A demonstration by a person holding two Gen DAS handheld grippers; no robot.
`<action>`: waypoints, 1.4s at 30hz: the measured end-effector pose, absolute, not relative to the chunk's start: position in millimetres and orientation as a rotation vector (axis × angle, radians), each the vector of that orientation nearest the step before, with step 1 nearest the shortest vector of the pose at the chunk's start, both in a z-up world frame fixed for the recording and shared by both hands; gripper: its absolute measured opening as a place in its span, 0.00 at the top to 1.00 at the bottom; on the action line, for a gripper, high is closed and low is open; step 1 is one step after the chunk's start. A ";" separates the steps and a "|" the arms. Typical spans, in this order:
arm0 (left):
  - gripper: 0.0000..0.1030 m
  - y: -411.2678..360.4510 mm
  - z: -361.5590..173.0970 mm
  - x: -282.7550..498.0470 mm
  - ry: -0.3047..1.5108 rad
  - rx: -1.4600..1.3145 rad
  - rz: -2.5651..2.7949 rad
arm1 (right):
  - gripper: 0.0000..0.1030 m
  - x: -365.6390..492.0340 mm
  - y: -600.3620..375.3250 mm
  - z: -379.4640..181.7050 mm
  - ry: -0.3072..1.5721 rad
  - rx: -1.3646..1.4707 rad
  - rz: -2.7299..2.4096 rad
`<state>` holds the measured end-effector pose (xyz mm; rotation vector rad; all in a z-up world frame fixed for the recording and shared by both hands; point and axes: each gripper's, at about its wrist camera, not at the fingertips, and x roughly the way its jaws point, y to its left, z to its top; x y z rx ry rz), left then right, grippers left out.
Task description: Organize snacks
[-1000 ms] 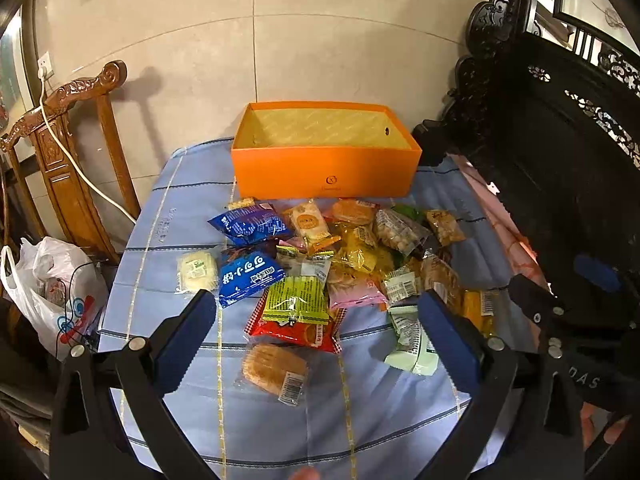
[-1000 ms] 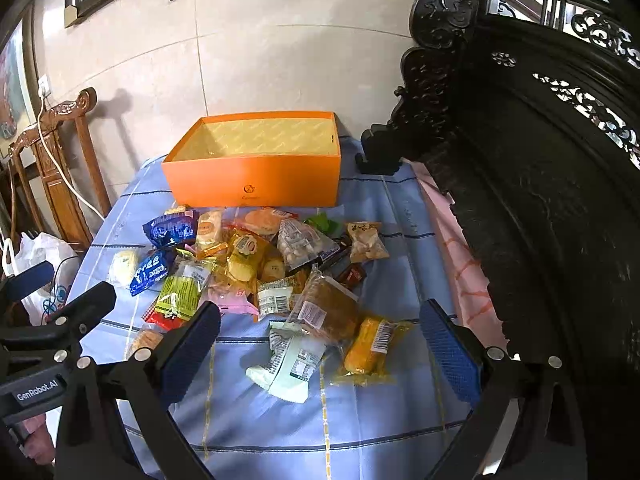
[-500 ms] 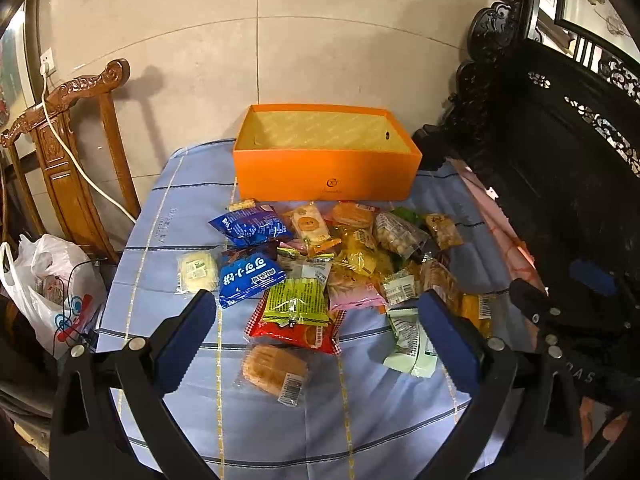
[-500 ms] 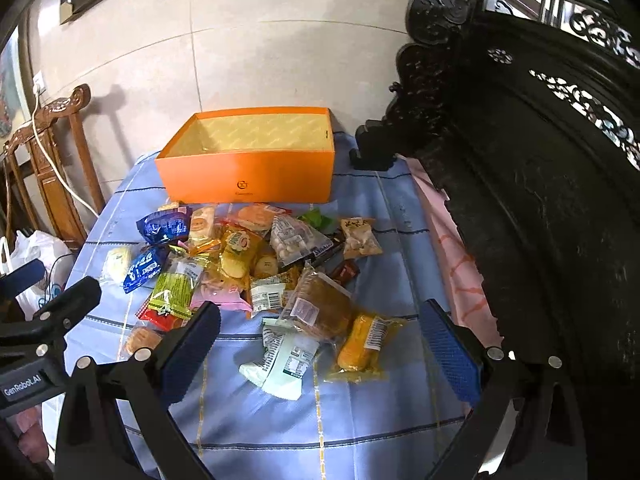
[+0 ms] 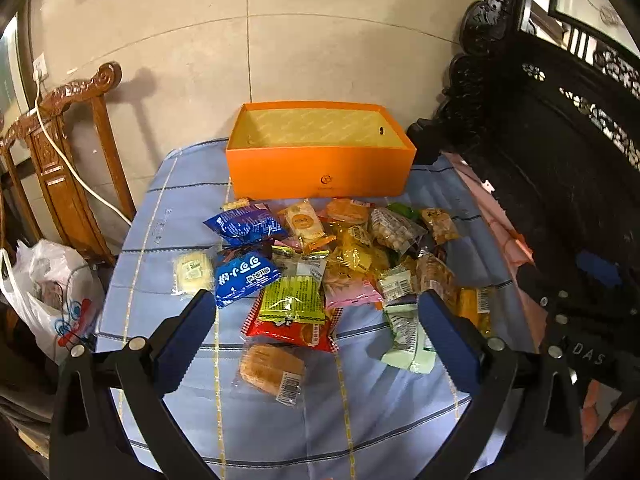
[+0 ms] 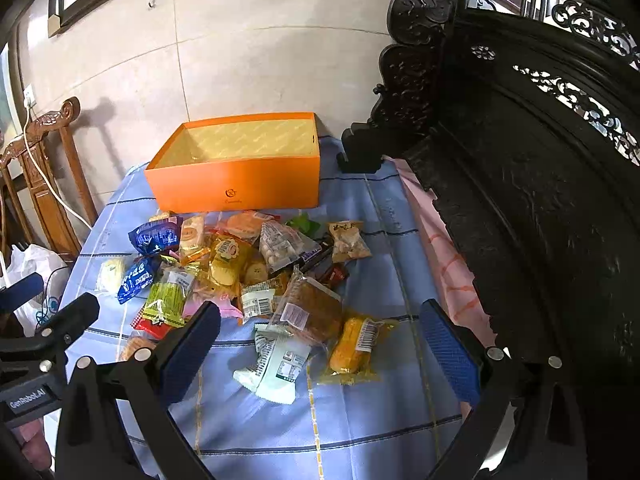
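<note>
- Both grippers have crept a little nearer the box (image 5: 320, 172) over the last second; the packets lie as they lay, and nothing has been picked up.
- Left gripper (image 5: 320, 332) hangs over the near end of the cloth (image 5: 384, 420), level, jaws wide apart and empty, aimed toward the box.
- Right gripper (image 6: 320, 336) hangs beside it at much the same height, also spread and empty, angled slightly toward the box's right corner.
- Nearest the grippers, farthest from the box: a bread packet (image 5: 272, 368), a pale green packet (image 6: 276, 364) and a yellow cake packet (image 6: 354, 344). These look light and soft; I judge a firm pinch would crush them, so take them by the sealed film edge or across the narrow middle.
- Next toward the box: a red packet (image 5: 288, 330) under a green-yellow one (image 5: 292, 298), and a brown cake (image 6: 312, 314). Overlapped film is slippery; lifting the upper packet first seems wiser.
- Midway: a blue packet (image 5: 244, 278) and a pale biscuit (image 5: 192, 274) to the left, puffed and probably brittle inside.
- Just before the box: another blue bag (image 5: 246, 226), a nut bag (image 6: 286, 246) and small wrappers, close against its front wall.
- Farthest: the orange box, open-topped and seemingly empty, stiff enough to drop packets into.
</note>
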<state>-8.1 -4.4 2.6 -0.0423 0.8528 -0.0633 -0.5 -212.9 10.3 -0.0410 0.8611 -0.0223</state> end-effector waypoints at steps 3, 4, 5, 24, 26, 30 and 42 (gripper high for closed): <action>0.04 -2.2 0.9 -5.5 0.874 -0.082 -0.070 | 0.03 0.1 -213.3 8.6 0.872 -0.039 -0.026; 0.04 -2.0 0.5 -5.5 0.872 -0.077 -0.063 | 0.03 0.4 -213.6 8.5 0.873 -0.039 -0.027; 0.04 -2.1 0.3 -5.6 0.871 -0.070 -0.056 | 0.03 0.7 -214.1 8.3 0.874 -0.038 -0.029; 0.04 2.3 2.0 -8.7 0.846 -0.071 -0.056 | 0.03 0.1 -222.7 10.7 0.869 0.018 -0.028; 0.04 5.0 1.9 -7.5 0.852 -0.079 -0.048 | 0.03 -0.2 -227.3 12.3 0.862 0.033 -0.038; 0.04 9.2 -2.7 -4.1 0.881 -0.113 -0.058 | 0.03 0.2 -228.1 12.0 0.864 0.010 -0.056; 0.04 8.1 -10.6 -2.1 0.882 -0.038 -0.032 | 0.03 6.6 -239.0 1.7 0.912 0.070 -0.049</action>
